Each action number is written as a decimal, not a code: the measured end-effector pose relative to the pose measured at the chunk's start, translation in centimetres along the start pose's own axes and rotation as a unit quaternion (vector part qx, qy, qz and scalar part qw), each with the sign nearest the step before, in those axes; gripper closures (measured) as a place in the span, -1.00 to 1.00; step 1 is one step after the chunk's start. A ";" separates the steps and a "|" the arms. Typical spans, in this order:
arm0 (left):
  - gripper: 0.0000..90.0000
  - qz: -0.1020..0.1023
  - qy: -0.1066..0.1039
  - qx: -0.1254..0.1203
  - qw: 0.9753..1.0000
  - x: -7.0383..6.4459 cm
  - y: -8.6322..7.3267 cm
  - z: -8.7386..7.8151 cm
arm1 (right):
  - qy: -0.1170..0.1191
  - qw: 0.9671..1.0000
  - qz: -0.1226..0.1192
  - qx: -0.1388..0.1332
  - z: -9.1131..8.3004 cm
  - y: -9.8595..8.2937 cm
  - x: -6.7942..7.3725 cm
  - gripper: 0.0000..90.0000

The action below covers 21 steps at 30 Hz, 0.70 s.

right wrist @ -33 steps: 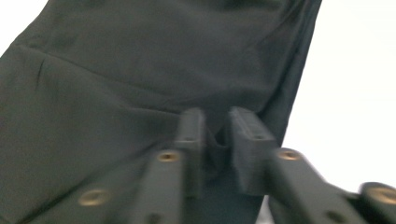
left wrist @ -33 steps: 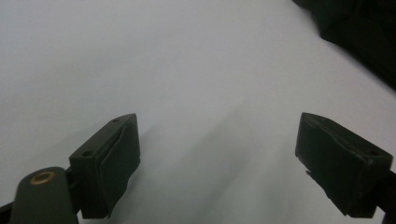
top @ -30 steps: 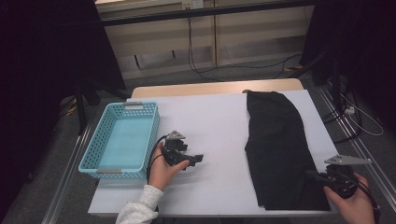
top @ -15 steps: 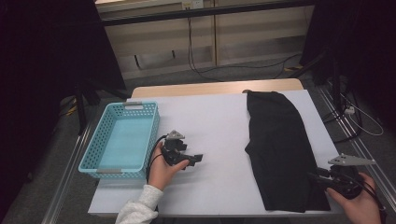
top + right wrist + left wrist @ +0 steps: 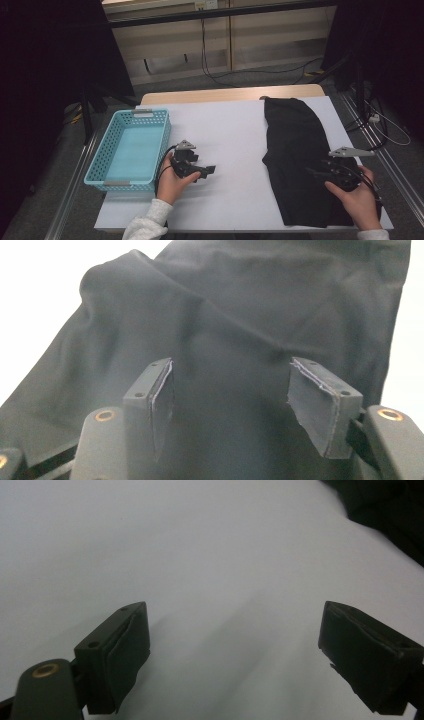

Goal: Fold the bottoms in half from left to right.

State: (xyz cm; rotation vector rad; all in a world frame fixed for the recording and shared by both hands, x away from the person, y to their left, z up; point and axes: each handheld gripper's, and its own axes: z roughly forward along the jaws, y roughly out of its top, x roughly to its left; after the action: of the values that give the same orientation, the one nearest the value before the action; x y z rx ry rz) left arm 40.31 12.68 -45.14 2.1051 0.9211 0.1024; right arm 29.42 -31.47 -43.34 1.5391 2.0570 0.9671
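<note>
I am hovering the right gripper (image 5: 316, 172), jaws spread, over the near part of the black cloth (image 5: 295, 150) lying right; the left gripper (image 5: 209, 170), released, is resting mid-table (image 5: 230, 125).

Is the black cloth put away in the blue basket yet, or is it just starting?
Just starting. Nothing looks done: the turquoise basket holds nothing, and the black cloth lies spread on the white table. In hand: the right gripper hangs open over the cloth's near part, gripping nothing. The left gripper waits open above bare table. Left, probably: grabbing the cloth and perhaps moving it into the basket.
</note>
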 end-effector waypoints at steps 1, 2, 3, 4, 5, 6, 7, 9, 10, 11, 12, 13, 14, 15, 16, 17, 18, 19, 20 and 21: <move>-0.71 0.001 0.000 0.001 1.000 0.0 0.0 0.0 | -0.001 1.000 -0.001 -0.001 0.4 0.3 0.1 -0.24; -0.71 0.003 0.000 0.001 1.000 0.0 0.0 0.0 | -0.003 1.000 -0.001 -0.003 0.7 0.6 0.3 -0.27; -0.71 0.003 -0.002 0.002 1.000 0.0 0.0 0.1 | -0.004 1.000 -0.001 -0.005 1.1 0.9 0.5 -0.30; -0.71 0.003 -0.001 0.005 1.000 -0.1 0.0 0.1 | -0.004 1.000 0.000 -0.007 1.4 1.1 0.6 -0.31; -0.71 0.007 0.001 0.008 1.000 -0.1 0.0 0.1 | -0.002 1.000 0.003 -0.007 1.7 1.4 0.8 -0.31; -0.71 0.009 0.002 0.009 1.000 -0.1 0.0 0.1 | 0.002 1.000 0.006 -0.009 2.0 1.6 0.9 -0.32; -0.71 0.010 0.000 0.008 1.000 -0.1 0.0 0.1 | 0.004 1.000 0.006 -0.009 2.2 1.8 1.0 -0.36; -0.71 0.009 -0.002 0.009 1.000 -0.1 0.0 0.0 | 0.004 1.000 0.002 -0.015 2.6 2.3 1.3 -0.39; -0.71 0.010 -0.001 0.008 1.000 -0.1 0.1 0.0 | 0.005 1.000 0.004 -0.018 2.8 2.5 1.4 -0.41; -0.71 0.008 -0.001 0.005 1.000 -0.1 0.1 0.0 | 0.006 1.000 0.006 -0.021 3.0 2.7 1.5 -0.44; -0.71 0.008 -0.001 0.004 1.000 -0.1 0.1 0.0 | 0.004 1.000 0.008 -0.023 3.2 2.8 1.6 -0.46; -0.71 0.008 -0.001 0.004 1.000 -0.1 0.1 0.0 | 0.002 1.000 0.008 -0.025 3.4 3.0 1.7 -0.49; -0.71 0.009 -0.001 0.004 1.000 -0.1 0.1 0.0 | 0.001 1.000 0.010 -0.025 3.6 3.1 1.7 -0.51; -0.71 0.008 -0.001 0.003 1.000 -0.1 0.1 0.0 | 0.001 1.000 0.011 -0.026 3.8 3.2 1.8 -0.53; -0.71 0.008 -0.003 0.006 1.000 -0.1 0.0 -0.1 | 0.002 1.000 0.013 -0.026 3.9 3.3 1.8 -0.54; -0.71 0.008 -0.003 0.008 1.000 -0.1 0.0 -0.1 | 0.001 1.000 0.013 -0.026 4.0 3.5 1.8 -0.54; -0.71 0.008 -0.003 0.007 1.000 -0.1 -0.1 0.0 | 0.000 1.000 0.013 -0.028 4.1 3.6 1.9 -0.55; -0.71 0.008 -0.002 0.009 1.000 -0.1 -0.2 -0.1 | -0.001 0.999 0.011 -0.031 4.2 3.7 1.9 -0.55; -0.71 0.009 -0.002 0.009 1.000 -0.1 -0.2 -0.1 | -0.004 0.999 0.010 -0.031 4.3 3.9 1.9 -0.56; -0.71 0.008 -0.001 0.008 1.000 -0.1 -0.2 -0.1 | -0.005 0.999 0.010 -0.034 4.4 4.0 2.0 -0.57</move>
State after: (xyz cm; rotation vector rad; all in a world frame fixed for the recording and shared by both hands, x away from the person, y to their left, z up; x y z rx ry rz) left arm 40.09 12.78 -45.20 2.1277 0.9080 0.1010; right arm 34.43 -27.67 -43.31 1.5303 1.9844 1.0228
